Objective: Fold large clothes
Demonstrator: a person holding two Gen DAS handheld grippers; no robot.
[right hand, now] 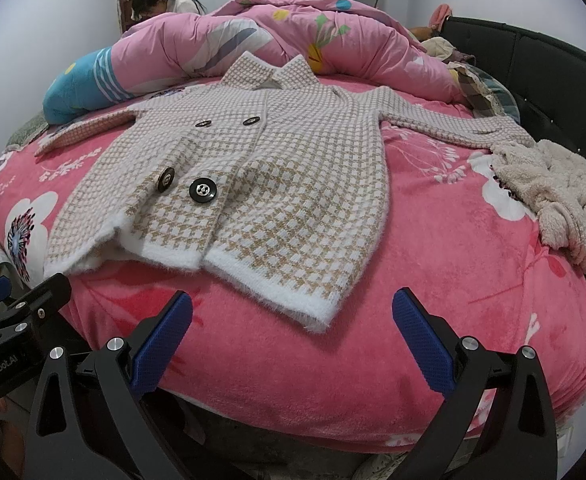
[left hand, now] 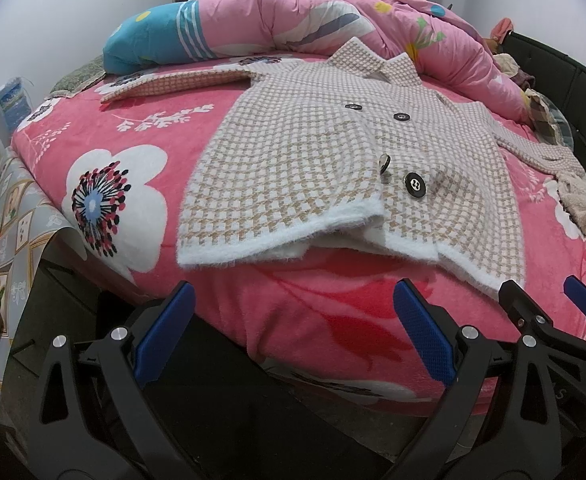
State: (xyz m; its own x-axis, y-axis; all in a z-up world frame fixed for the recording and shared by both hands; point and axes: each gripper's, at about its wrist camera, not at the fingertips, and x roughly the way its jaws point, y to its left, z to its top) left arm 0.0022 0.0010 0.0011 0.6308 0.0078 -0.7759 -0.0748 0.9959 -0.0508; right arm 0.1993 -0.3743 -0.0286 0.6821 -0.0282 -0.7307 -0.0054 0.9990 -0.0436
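Both grippers, left gripper (left hand: 293,332) and right gripper (right hand: 293,332), hang wide open and empty while the checked coat (right hand: 253,184) lies flat with 2 sleeves out, so no folds yet.

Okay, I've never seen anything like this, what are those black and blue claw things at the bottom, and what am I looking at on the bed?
These are two hand-held tongs, one in each of a person's hands, each with a wide-angle camera looking forward along its fingers. One picture comes from the left tongs, the other from the right tongs. The blue parts are the gripping pads. Both tongs are open and hold nothing.

On the pink flowered blanket lies a checked coat with dark buttons, front up, sleeves spread out. Behind it is a bunched pink quilt; at the right lies a fluffy cream garment. The job is folding the coat.
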